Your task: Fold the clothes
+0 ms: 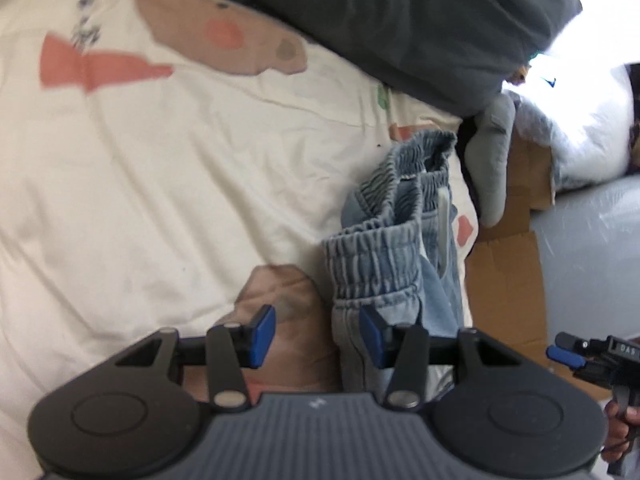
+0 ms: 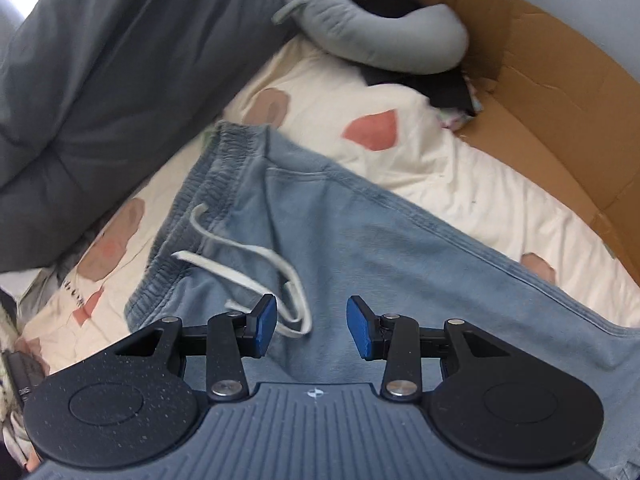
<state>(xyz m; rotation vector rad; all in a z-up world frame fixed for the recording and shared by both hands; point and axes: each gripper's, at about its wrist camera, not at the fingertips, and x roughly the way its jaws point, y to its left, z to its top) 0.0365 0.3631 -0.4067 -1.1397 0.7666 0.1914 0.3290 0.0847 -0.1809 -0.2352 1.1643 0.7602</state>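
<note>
Trousers [image 2: 360, 232]: washed light blue denim, darker blue at the gathered waistband; drawstring [image 2: 256, 268] off-white.
Bedsheet [image 1: 160, 168]: cream, printed with coral-red patches, tan-brown blobs and small dark grey marks.
Duvet [image 1: 400, 12]: plain dark grey.
Curved cushion [image 2: 380, 36]: pale grey.
Cardboard [image 2: 560, 92]: plain brown.
Gripper pads [image 2: 266, 324]: bright blue on black fingers; body grey, ribbed.
</note>
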